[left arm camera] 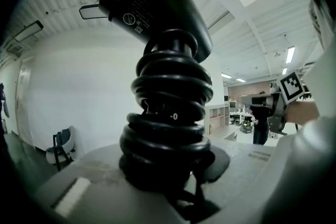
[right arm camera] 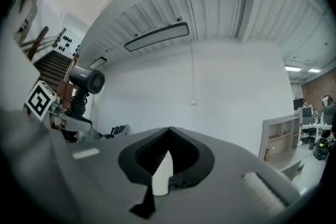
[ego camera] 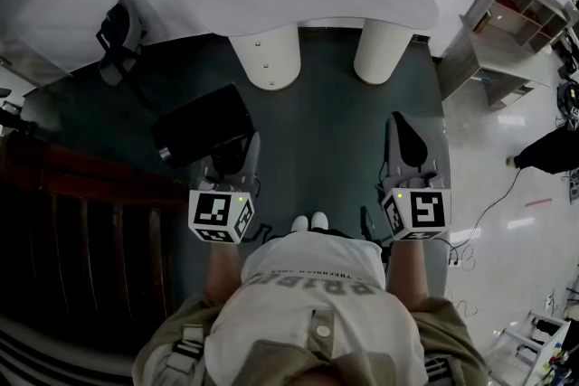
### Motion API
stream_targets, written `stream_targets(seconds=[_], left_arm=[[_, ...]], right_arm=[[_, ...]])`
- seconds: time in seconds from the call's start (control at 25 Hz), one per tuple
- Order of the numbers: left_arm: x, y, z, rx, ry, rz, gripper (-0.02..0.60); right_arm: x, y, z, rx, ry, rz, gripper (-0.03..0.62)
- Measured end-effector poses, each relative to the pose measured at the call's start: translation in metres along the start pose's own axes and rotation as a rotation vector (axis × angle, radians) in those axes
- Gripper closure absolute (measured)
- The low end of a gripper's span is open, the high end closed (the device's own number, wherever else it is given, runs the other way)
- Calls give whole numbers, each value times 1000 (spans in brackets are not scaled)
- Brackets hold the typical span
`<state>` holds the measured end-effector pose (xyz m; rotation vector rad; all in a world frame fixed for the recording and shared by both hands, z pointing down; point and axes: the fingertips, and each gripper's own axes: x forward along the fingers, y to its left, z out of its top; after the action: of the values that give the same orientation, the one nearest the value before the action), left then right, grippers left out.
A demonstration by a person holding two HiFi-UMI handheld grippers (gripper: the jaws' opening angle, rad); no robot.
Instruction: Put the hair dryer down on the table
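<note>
One hair dryer [ego camera: 201,124], held aloft at left, cord-wound handle pinched by left gripper [ego camera: 233,163]; right gripper [ego camera: 404,147] pressed closed (empty). Carrying step, seemingly; next: reach far white table [ego camera: 344,0], lower, release.

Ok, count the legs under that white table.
2. One leg stands under the left half of the table, the other under its right half, both near the front edge. More may be hidden beneath the top.
</note>
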<state>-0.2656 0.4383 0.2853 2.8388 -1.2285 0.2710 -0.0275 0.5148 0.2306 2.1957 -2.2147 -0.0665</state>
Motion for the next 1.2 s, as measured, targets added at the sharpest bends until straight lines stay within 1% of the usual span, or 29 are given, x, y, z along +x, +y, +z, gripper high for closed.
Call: stream_targets(seconds=[0.2,0.36,0.44,0.6,0.64,0.68,0.72,0.88,1.0,1.2], left_arm=[[7,-8,1,-5,7,5,477],[12,-14,0,-4,11,13,477],[12,-18,-1,-5,15,17,477],[14,-20,1,-6,22,26,477],[15,-19,1,-6,24,28,477],[17,-18,1,-6,27,30,477],[18,-17,0,-6,30,31,477],[24,-12,-3,-3,44,38,477],[32,-5,-7,-3,53,35,476],[55,15,-13,5,61,24,477]], right_arm=[[-1,-11,-2,5,6,4,597],[-1,-20,0,29,-13,11,597],[-3,-27,3,68,-36,14,597],[-4,-43,16,192,-123,21,592],[-3,-45,18,217,-143,30,563],[-2,-46,20,236,-158,42,465],[-1,-47,21,252,-170,52,384],[5,-50,20,285,-184,62,318],[16,-47,13,306,-173,73,301],[43,-45,-3,316,-144,65,295]])
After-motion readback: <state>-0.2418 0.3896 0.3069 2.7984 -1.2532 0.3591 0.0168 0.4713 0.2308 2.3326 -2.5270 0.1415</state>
